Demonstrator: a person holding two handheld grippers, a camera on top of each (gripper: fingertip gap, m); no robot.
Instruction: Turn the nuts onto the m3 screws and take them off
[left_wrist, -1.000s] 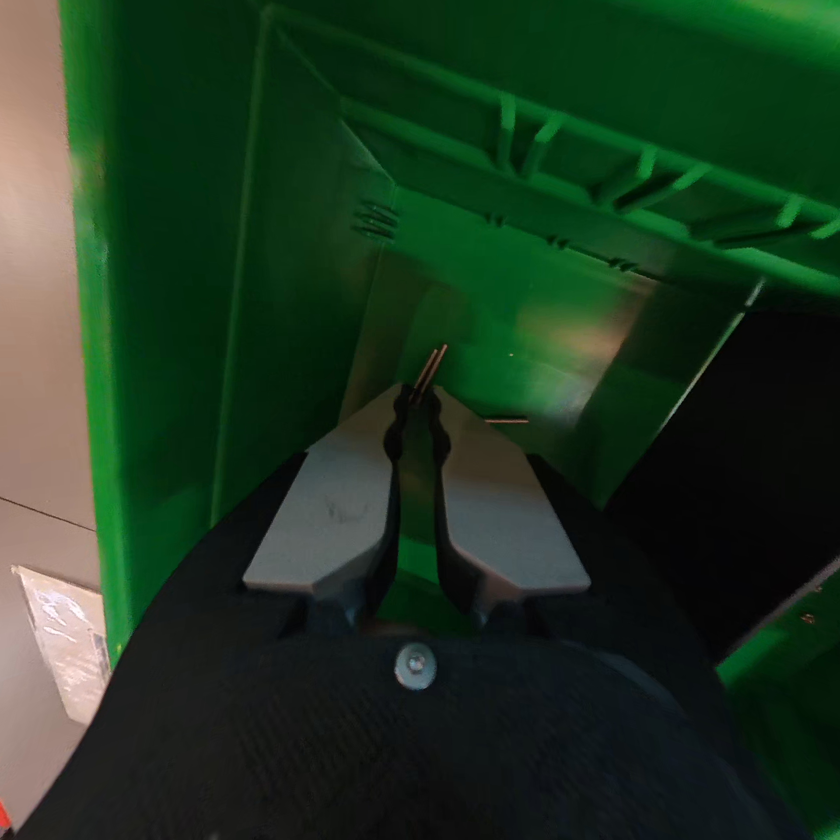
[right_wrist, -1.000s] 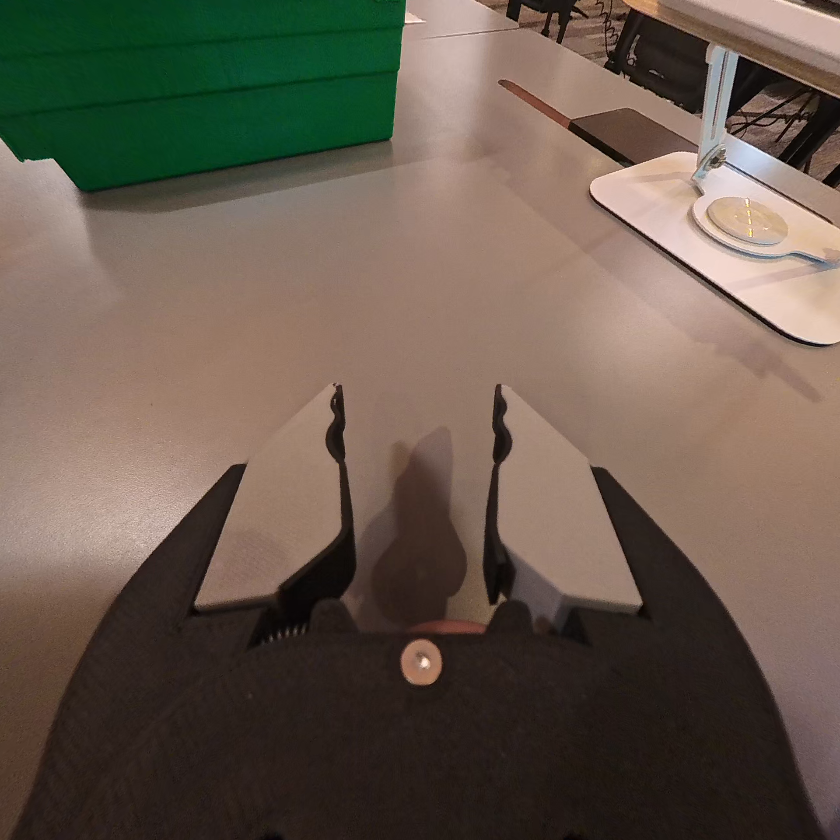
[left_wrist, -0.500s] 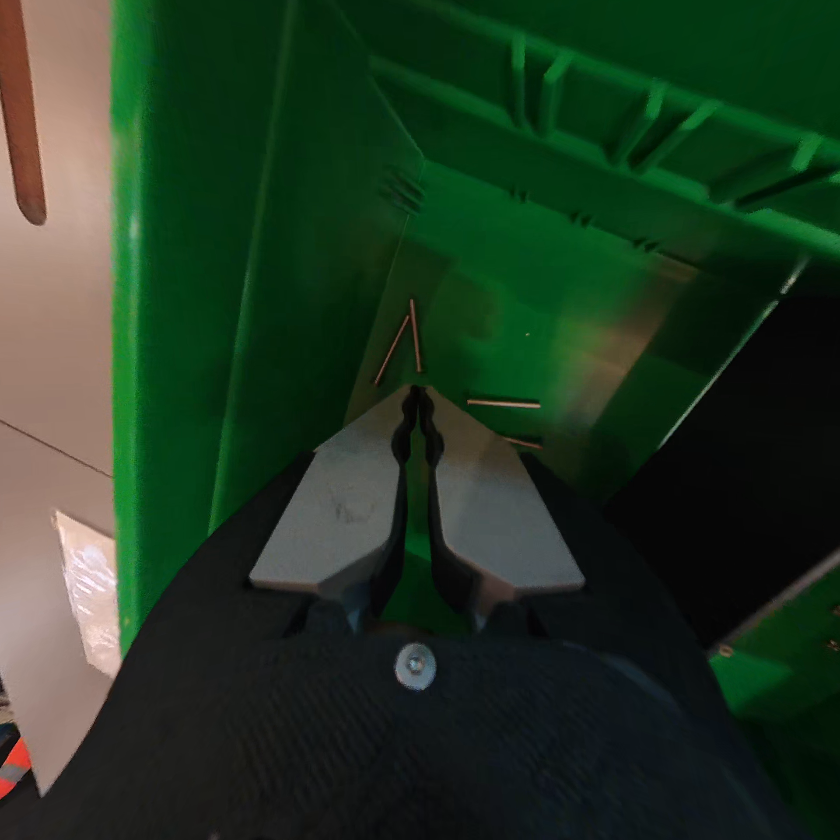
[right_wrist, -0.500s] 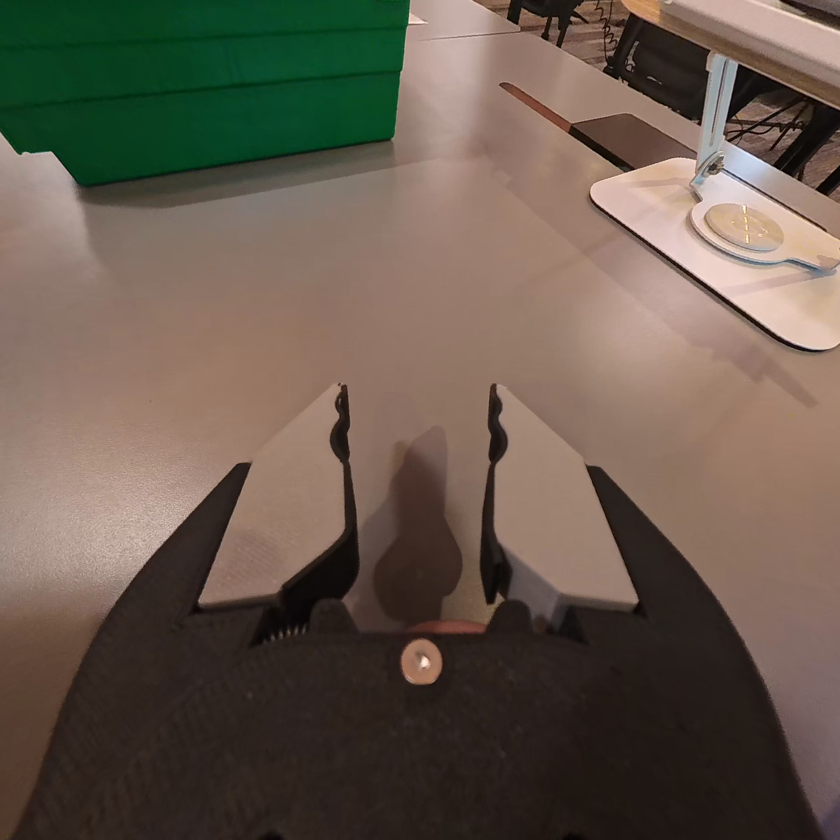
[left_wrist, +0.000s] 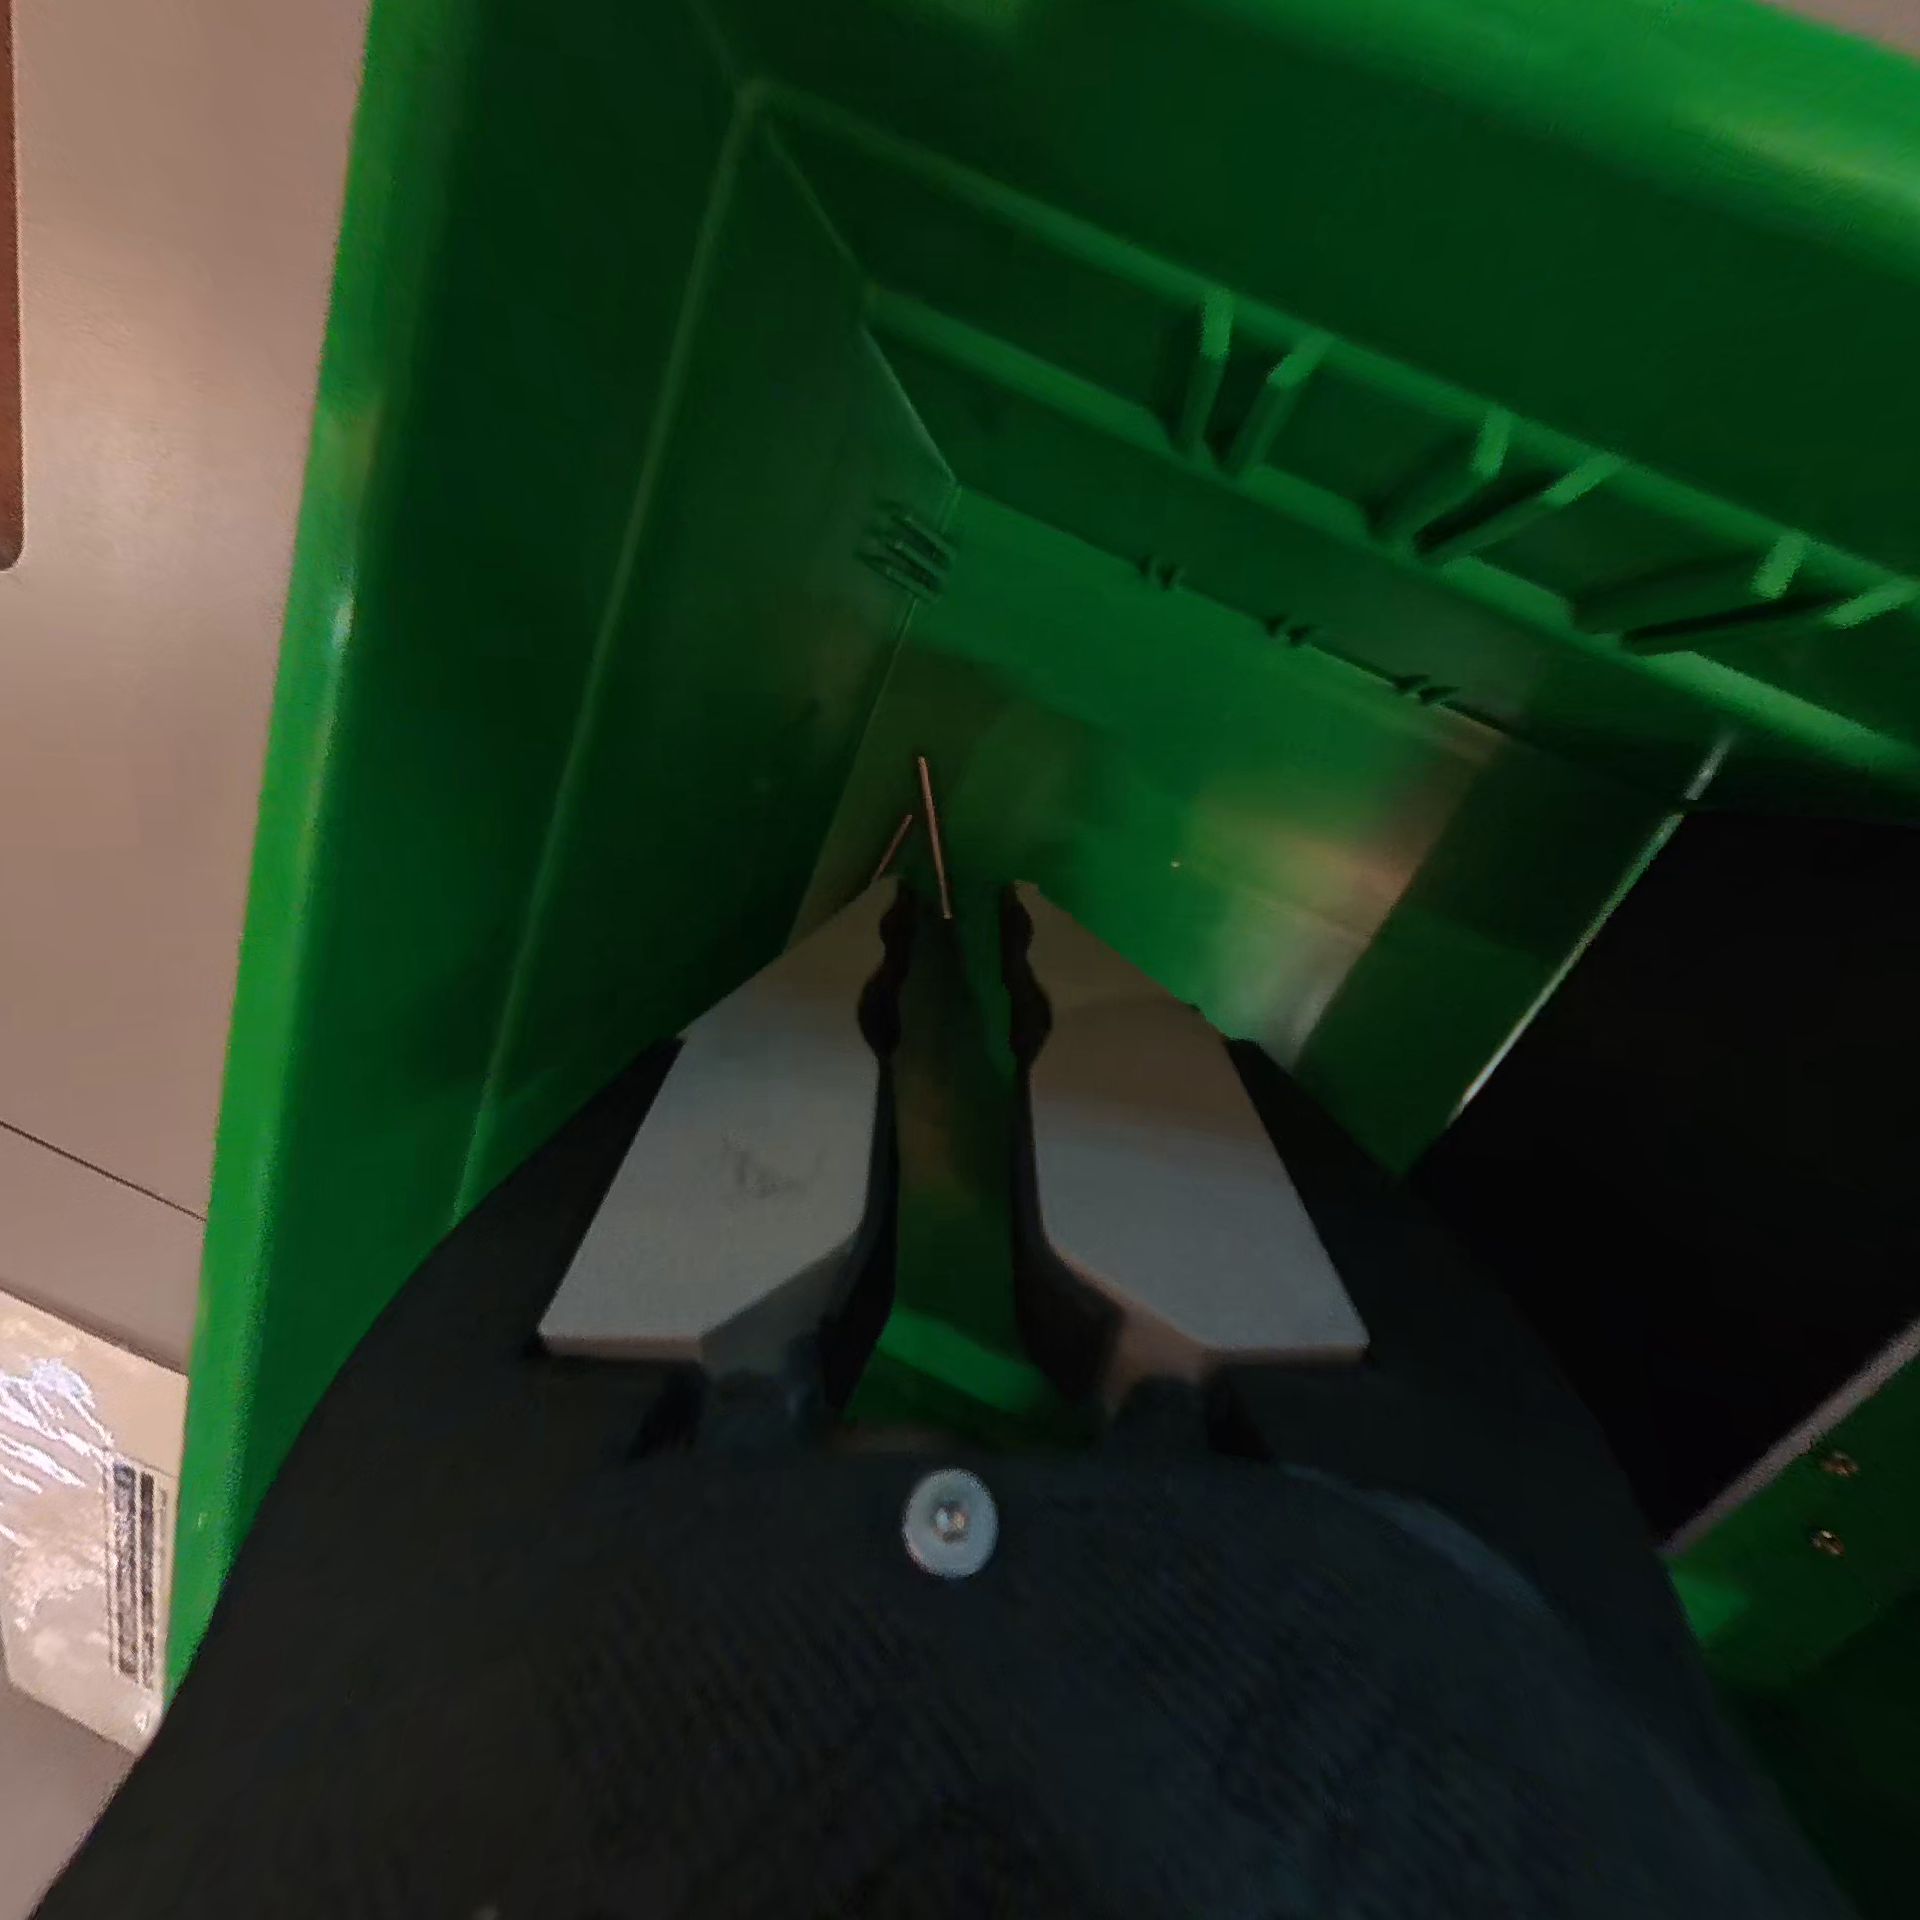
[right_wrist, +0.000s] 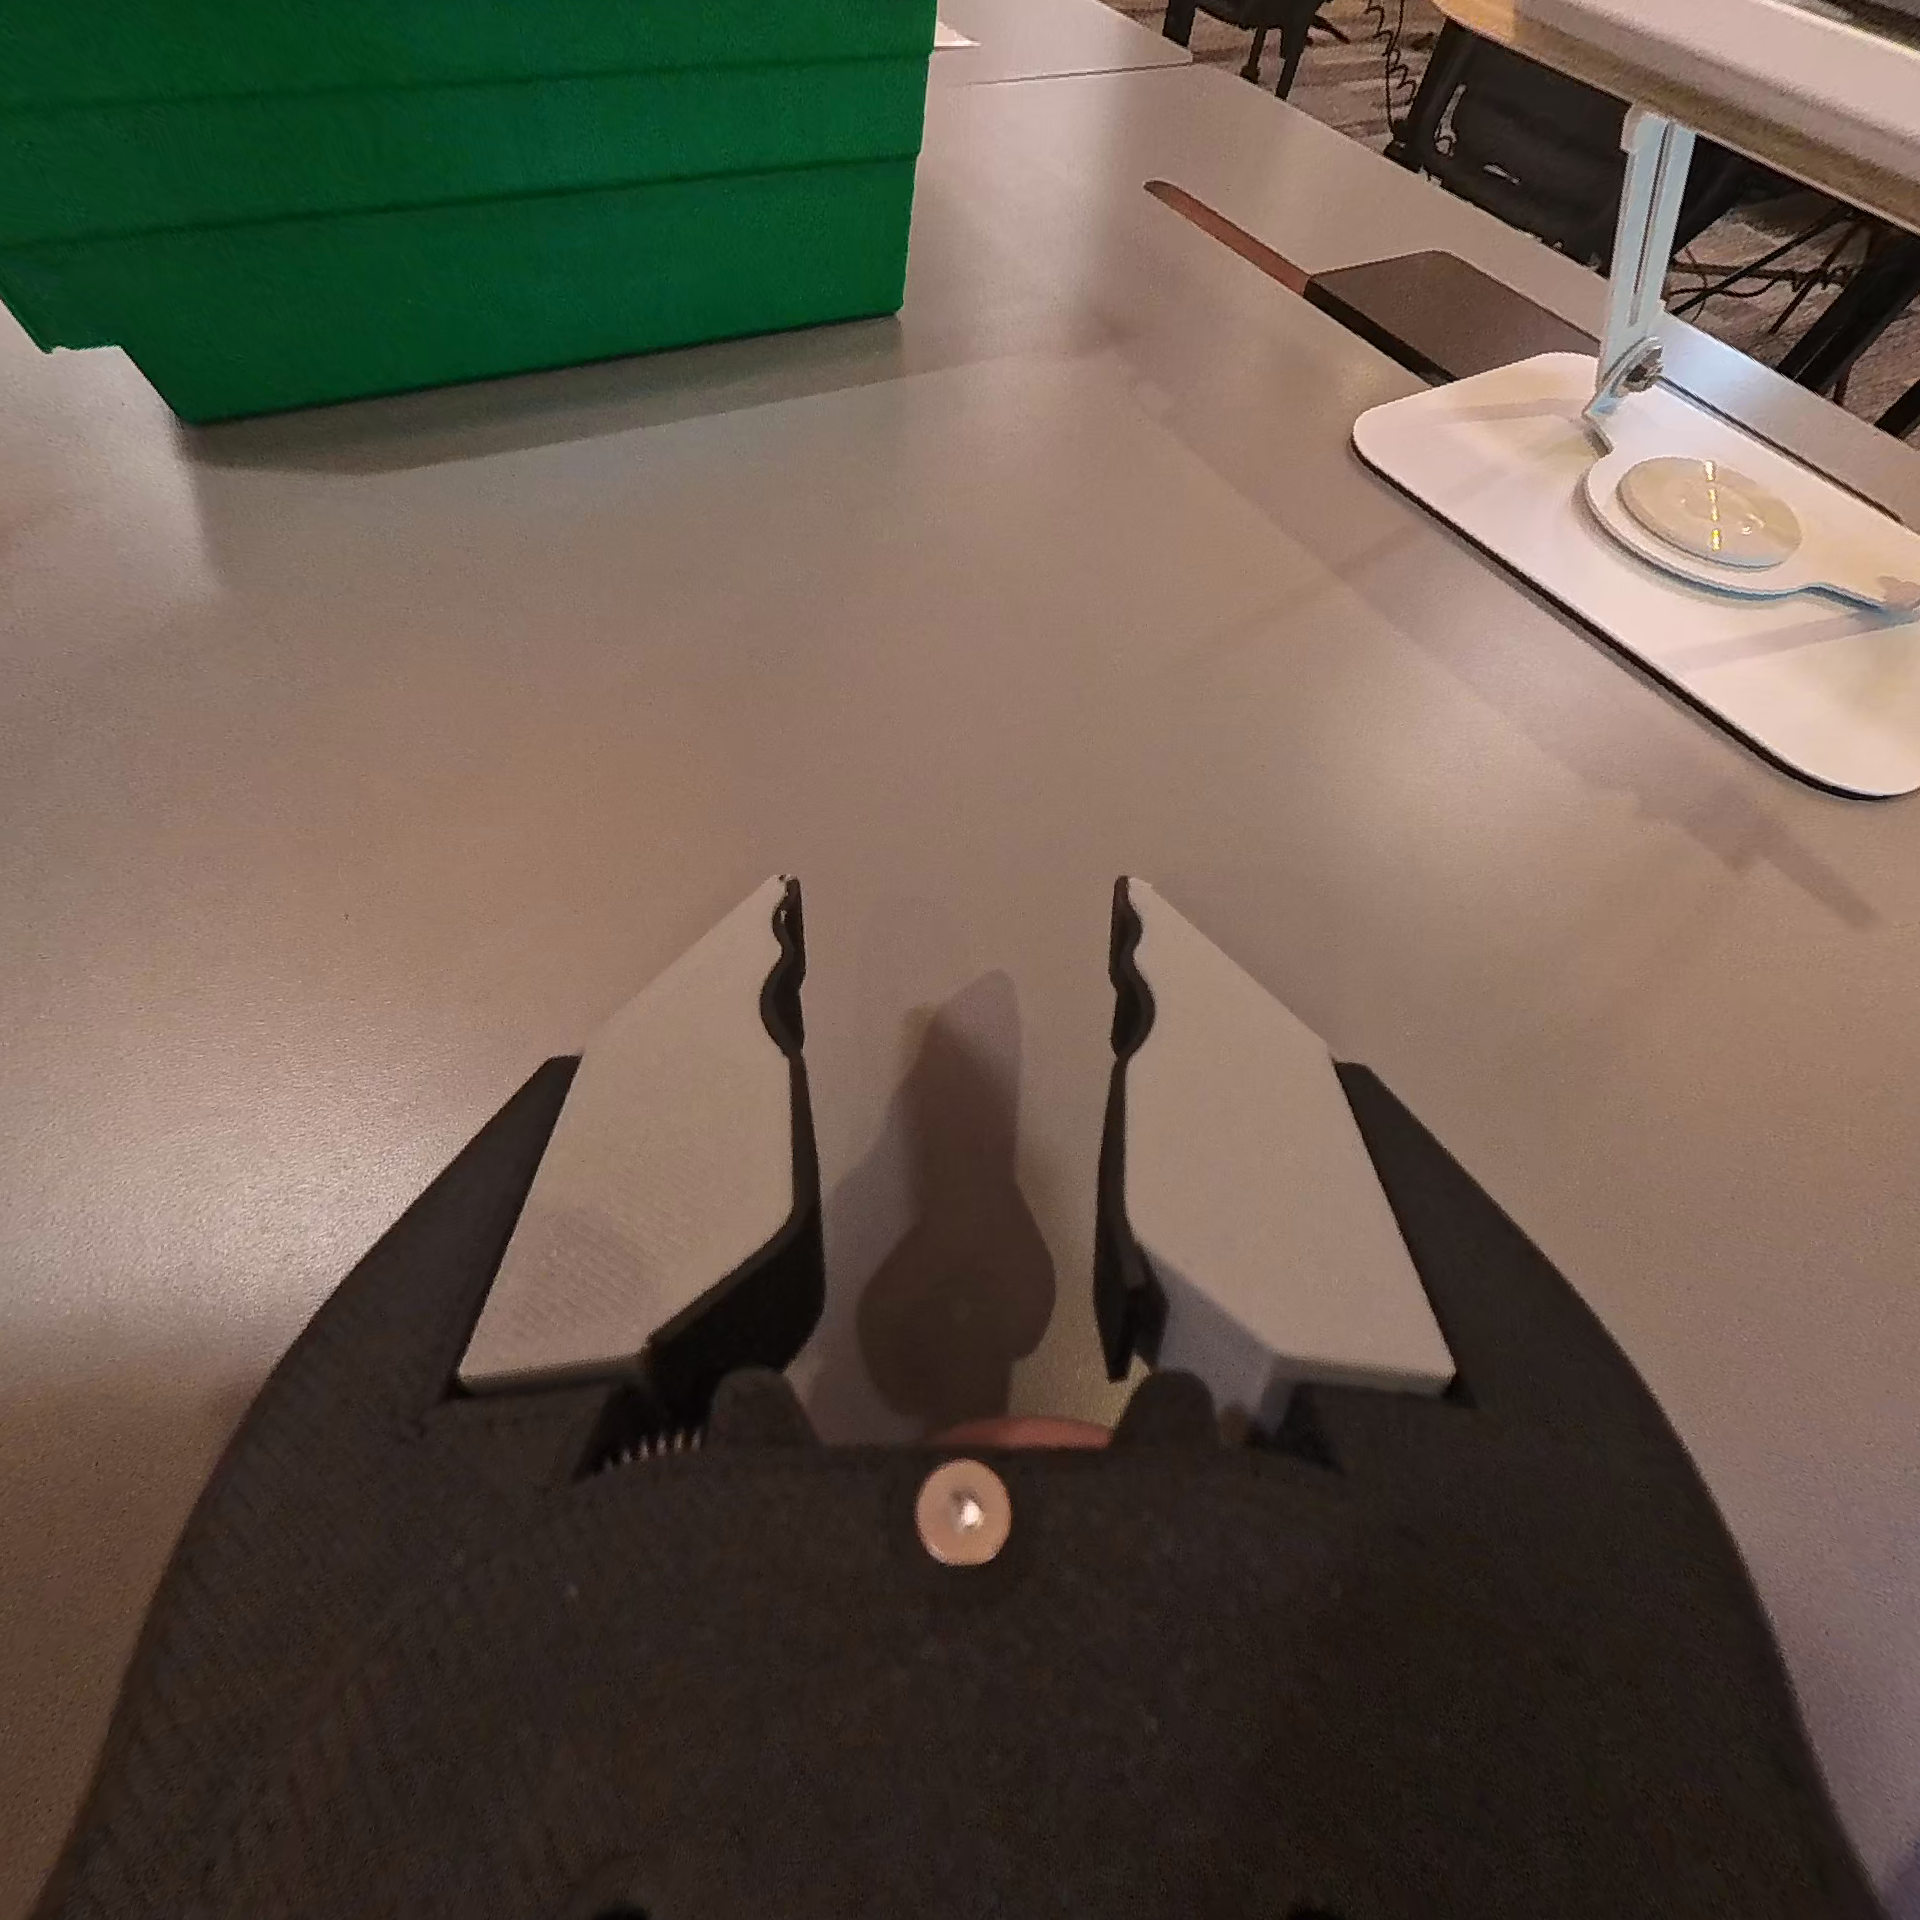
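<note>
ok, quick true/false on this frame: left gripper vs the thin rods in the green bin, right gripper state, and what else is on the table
1. The left gripper is inside the green bin. True.
2. It is clamped shut on a thin rod. False: the jaws stand slightly apart and the rod lies at the tips, not pinched.
3. The right gripper holds a nut. False: it is open and empty above the grey table.
4. A white stand base sits on the table to the right. True.

office: grey desks (right_wrist: 727, 623), monitor stand (right_wrist: 1662, 499), cables (right_wrist: 1756, 270)
</note>
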